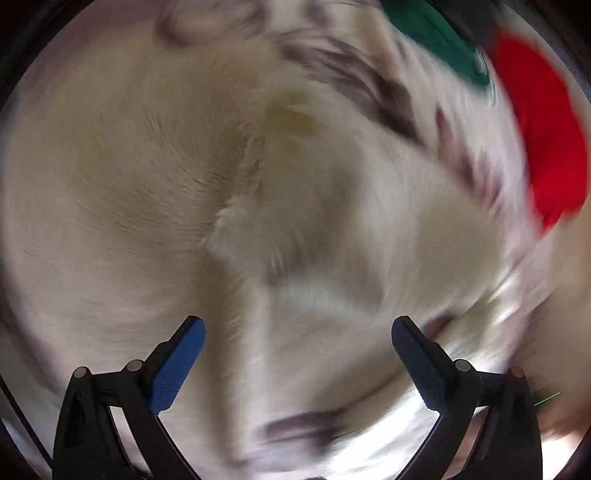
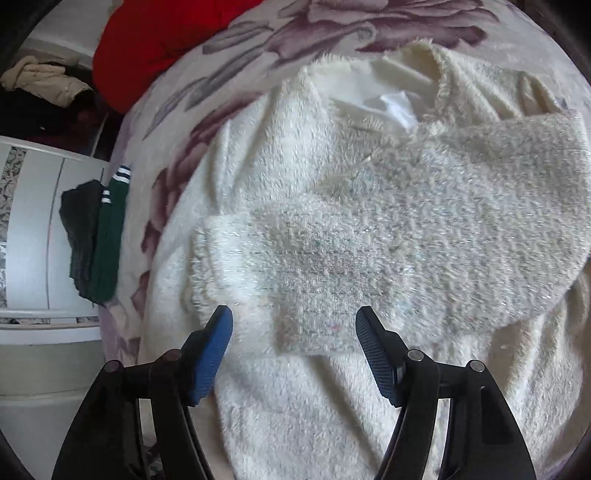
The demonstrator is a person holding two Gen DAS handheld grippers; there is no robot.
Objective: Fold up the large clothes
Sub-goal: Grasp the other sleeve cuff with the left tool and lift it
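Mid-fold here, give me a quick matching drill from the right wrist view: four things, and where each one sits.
1 cream fuzzy sweater
2 red garment
3 green striped garment
4 right gripper

a top left
b bottom, jaws apart
c left edge of bed
d middle, on floral bedspread

Pairs: 1-d, 2-a, 3-c, 4-b

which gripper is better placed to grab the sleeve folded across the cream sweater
Right. The right gripper hangs open just over the sleeve end; the left gripper's view is blurred.
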